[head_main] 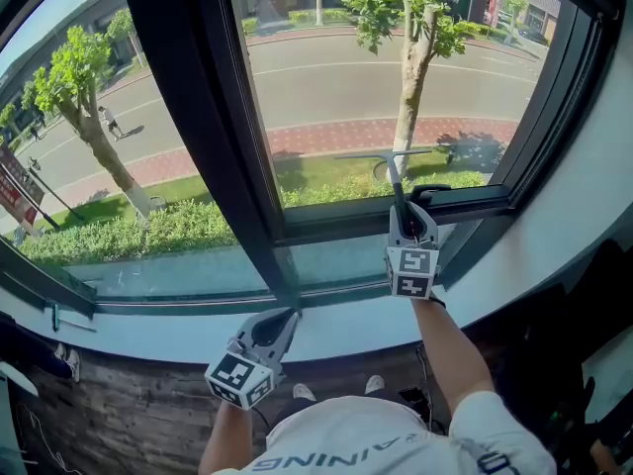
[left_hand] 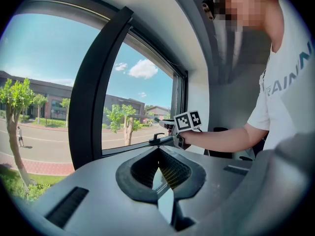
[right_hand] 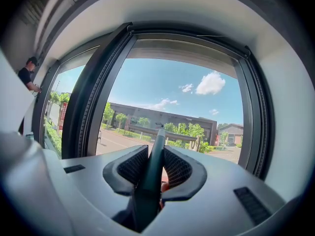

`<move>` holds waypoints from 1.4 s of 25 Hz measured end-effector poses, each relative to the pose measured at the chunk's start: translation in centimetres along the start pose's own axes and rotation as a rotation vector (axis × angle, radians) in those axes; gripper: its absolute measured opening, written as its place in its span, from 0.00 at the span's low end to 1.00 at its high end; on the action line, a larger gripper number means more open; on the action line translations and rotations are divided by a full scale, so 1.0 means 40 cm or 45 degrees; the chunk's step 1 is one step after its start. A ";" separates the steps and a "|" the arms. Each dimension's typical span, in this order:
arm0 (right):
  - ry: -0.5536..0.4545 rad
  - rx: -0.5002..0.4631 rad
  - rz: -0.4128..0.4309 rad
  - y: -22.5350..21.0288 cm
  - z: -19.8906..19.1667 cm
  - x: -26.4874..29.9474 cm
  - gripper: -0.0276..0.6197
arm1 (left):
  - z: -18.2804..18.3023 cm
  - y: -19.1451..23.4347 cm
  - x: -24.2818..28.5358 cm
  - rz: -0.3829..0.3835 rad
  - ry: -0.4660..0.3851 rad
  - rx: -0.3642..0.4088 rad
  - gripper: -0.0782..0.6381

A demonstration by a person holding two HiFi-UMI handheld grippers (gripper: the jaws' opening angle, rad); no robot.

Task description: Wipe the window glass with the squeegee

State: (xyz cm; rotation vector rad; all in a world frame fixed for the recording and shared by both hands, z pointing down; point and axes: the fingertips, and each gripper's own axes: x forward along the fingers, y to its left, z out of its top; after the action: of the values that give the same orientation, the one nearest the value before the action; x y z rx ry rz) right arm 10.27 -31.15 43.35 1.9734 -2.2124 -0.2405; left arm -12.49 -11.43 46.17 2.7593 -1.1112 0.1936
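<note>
- Head view: the right gripper (head_main: 407, 216) is raised to the lower part of the right-hand window glass (head_main: 326, 77). It is clamped on the handle of the squeegee (head_main: 394, 171). The handle points upward, and its thin blade lies level across the pane, just above the bottom of the dark frame (head_main: 213, 137). I can't say whether the rubber actually meets the glass.
- Same view: the left gripper (head_main: 280, 320) sits lower, at the foot of the frame's centre post and over the pale sill (head_main: 148, 339), well apart from the squeegee.
- Left gripper view: its jaws are drawn in to a mere sliver, with nothing between them — an empty claw. Beyond it, the person's bare arm holds the other gripper up by the window.
- Right gripper view: the jaws are closed tight on the dark green handle, which runs up between the ribbed pads (right_hand: 178, 168). The crossbar stands flat against the street and sky outside — a building and trees show behind it.
</note>
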 end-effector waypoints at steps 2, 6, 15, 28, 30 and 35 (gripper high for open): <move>0.022 0.005 0.001 0.001 -0.027 0.002 0.19 | -0.004 0.002 0.004 0.000 0.004 -0.001 0.13; 0.058 0.013 0.006 0.002 -0.067 0.005 0.19 | -0.008 0.003 0.010 0.000 0.013 0.000 0.13; 0.106 0.016 0.031 0.014 -0.130 0.007 0.19 | -0.012 0.010 0.005 0.012 0.033 -0.002 0.13; 0.179 -0.020 0.050 0.023 -0.223 0.011 0.19 | -0.033 0.025 0.007 0.036 0.057 -0.013 0.13; 0.174 -0.038 0.054 0.024 -0.227 0.009 0.19 | -0.036 0.028 0.009 0.042 0.055 -0.019 0.13; 0.141 -0.013 0.073 0.029 -0.203 -0.035 0.19 | -0.038 0.036 0.003 0.059 0.038 -0.034 0.13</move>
State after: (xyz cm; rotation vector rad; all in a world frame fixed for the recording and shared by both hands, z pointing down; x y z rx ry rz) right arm 11.16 -29.71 51.48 1.8668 -2.1901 -0.1308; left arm -13.51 -12.24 47.83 2.7000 -1.1623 0.2229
